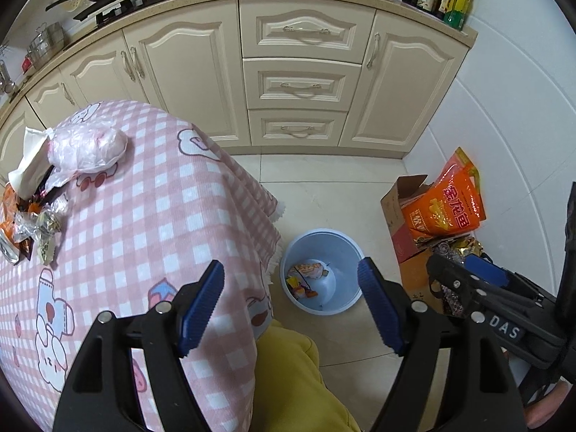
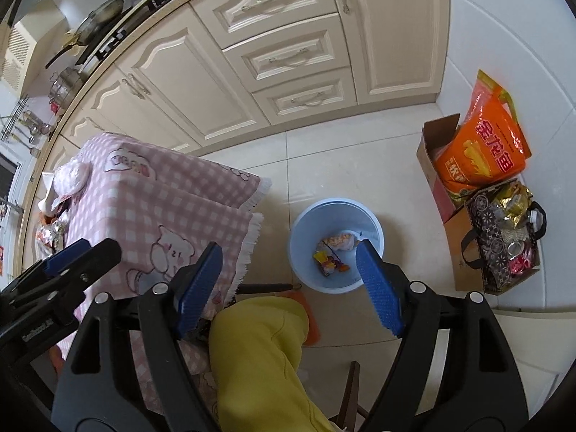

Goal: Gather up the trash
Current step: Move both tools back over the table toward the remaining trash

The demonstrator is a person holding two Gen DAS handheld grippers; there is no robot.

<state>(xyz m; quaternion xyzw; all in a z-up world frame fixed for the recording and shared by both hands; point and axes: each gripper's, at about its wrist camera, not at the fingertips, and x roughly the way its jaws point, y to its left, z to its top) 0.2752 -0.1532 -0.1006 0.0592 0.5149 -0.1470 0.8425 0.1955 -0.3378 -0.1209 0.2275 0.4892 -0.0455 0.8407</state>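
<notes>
Both grippers hang wide and empty above the floor. The left gripper has its two blue pads spread apart with nothing between them, and the right gripper stands just as wide, also holding nothing.

One light blue bin sits on the tiled floor just beside the hanging corner of the tablecloth. Inside the bin lie a few wrappers: one pale orange-and-white packet and some smaller yellow and red pieces whose number cannot be told.

One table under the pink checked cloth carries the remaining trash. Near its far left edge lies one crumpled clear plastic bag, touching one white paper bag. Below them along the left edge is a heap of foil and orange wrappers, too tangled to count.

By the wall stand one cardboard box holding one orange sack and one patterned bag full of shiny packets.

A yellow trouser leg shows beneath the grippers.
</notes>
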